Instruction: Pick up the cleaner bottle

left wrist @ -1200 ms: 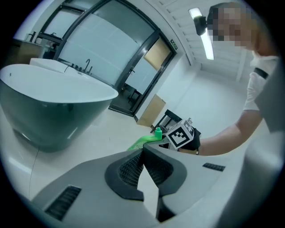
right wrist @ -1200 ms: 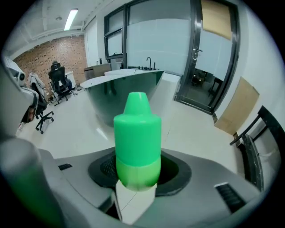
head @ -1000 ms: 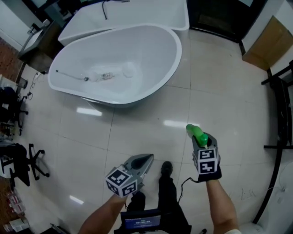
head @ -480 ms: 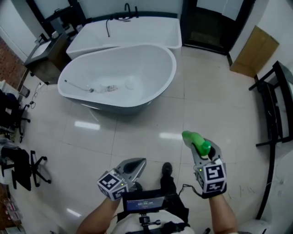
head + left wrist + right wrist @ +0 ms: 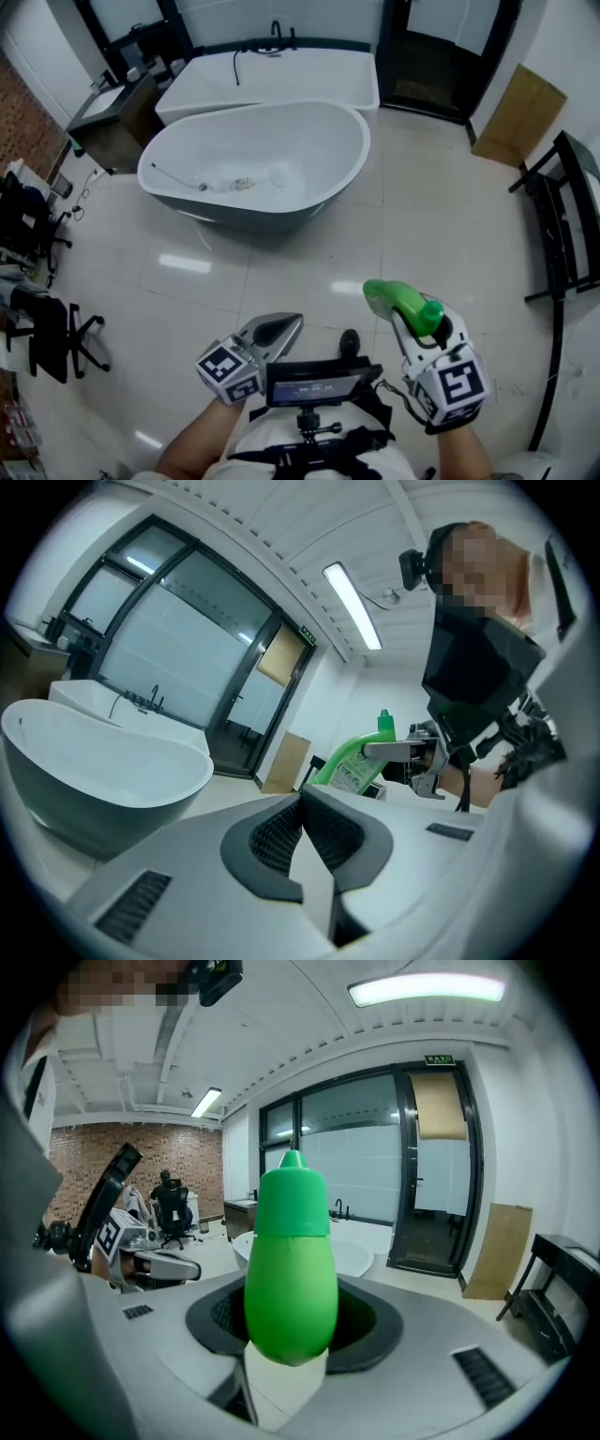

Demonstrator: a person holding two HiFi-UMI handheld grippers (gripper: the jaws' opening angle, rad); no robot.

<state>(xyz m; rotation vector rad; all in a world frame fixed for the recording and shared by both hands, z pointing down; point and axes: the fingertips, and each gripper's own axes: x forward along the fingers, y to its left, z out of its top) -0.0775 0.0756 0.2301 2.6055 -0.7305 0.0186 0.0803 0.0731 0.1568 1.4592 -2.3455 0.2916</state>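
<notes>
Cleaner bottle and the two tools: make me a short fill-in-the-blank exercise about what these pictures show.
1. The right tool is shut on a ____ cleaner bottle.
2. The left tool has its jaws together and holds ____.
3. The inside of the oval bathtub is coloured ____.

Missing words: green; nothing; white.
</notes>
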